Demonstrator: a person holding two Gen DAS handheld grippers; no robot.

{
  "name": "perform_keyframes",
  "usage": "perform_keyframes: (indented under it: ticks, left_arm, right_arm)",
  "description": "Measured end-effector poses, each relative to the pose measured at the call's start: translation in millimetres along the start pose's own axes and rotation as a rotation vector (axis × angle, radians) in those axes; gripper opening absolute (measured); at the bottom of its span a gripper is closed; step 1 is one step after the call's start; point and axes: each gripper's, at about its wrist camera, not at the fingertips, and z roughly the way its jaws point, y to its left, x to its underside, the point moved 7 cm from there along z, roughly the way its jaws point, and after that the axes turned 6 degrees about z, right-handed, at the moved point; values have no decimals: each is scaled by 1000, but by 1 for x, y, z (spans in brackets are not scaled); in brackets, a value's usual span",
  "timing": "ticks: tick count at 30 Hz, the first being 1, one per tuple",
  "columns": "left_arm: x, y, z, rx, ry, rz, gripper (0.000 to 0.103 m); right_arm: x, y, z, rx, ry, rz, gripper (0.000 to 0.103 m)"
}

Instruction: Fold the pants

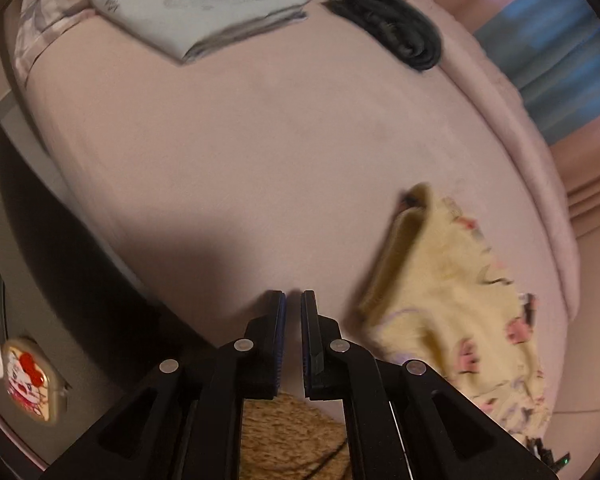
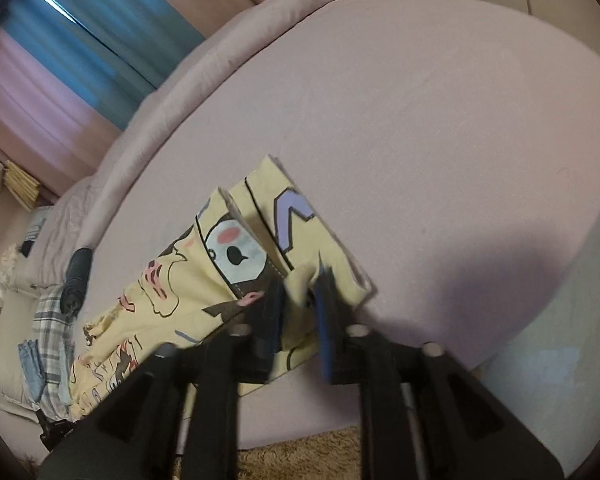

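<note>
Pink bedsheet (image 2: 440,100) carries the yellow cartoon-print cotton pants (image 2: 260,240), at its near edge. Right gripper (image 2: 300,292) jaws part-open, a fold between them, not pinched. Left gripper (image 1: 293,304) closed, empty. Soft, light, floppy fabric; probably best grabbed at hem corners.

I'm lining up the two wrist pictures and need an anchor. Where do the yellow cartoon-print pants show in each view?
Left wrist: the yellow pants lie at lower right on the pink bed, right of the shut left gripper.
Right wrist: the pants run from centre to lower left, one edge between the fingers of the right gripper.
Shared landmark: the blue curtain behind the bed.
</note>
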Motion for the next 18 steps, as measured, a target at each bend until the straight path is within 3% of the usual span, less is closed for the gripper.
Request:
perform_keyframes:
  ticks: [1, 2, 5, 8, 11, 12, 13, 14, 18]
  left_arm:
    - [-5, -4, -8, 14, -22, 7, 2]
    - [-9, -8, -14, 11, -45, 15, 2]
    - [-22, -29, -29, 20, -97, 45, 2]
    - [-26, -56, -28, 78, -89, 80, 2]
    - [-24, -87, -20, 107, -63, 141, 2]
    - [-21, -96, -19, 114, -52, 161, 2]
    - [-17, -105, -18, 121, -41, 179, 2]
    - [-15, -114, -16, 128, -32, 196, 2]
    - [-8, -148, -14, 174, -6, 285, 2]
  right_arm:
    - [-7, 4, -4, 32, -11, -18, 46]
    - [-16, 11, -7, 65, -26, -44, 50]
    - [-38, 33, -4, 47, -21, -71, 53]
    - [-54, 55, 22, 36, 18, -96, 61]
    - [-52, 57, 56, 84, 96, -109, 60]
    - [-47, 58, 70, 96, 135, -106, 54]
    - [-44, 60, 76, 101, 143, -111, 26]
    - [-42, 62, 78, 110, 144, -124, 10]
    - [-61, 75, 71, 105, 48, -129, 7]
